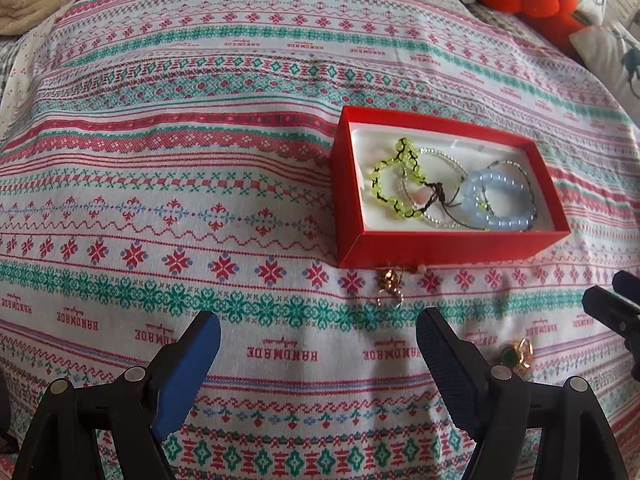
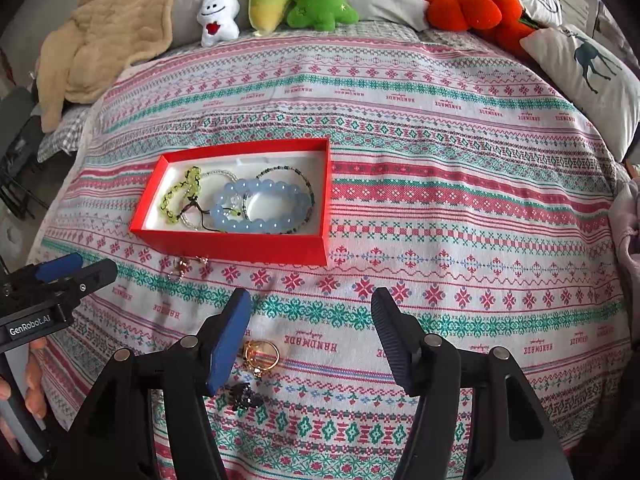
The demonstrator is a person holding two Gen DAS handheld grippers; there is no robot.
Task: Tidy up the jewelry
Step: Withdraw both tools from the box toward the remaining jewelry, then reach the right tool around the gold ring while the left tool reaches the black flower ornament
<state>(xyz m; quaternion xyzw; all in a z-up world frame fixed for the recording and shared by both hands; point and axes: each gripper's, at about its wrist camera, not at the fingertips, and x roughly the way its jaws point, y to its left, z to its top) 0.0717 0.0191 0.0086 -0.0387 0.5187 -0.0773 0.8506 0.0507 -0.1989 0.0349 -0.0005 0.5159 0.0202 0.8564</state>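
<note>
A red box with a white lining rests on the patterned cloth. It holds a yellow-green bead bracelet, a pale blue bead bracelet and thin clear and dark bead strands. Small gold pieces lie just in front of the box. A gold ring lies on the cloth close to my right gripper's left finger, beside a dark piece. My left gripper is open over bare cloth. My right gripper is open, its pads touching nothing.
Plush toys, a beige blanket, an orange plush pumpkin and a deer pillow line the far edge of the bed. A hand holds the left gripper's handle at the lower left.
</note>
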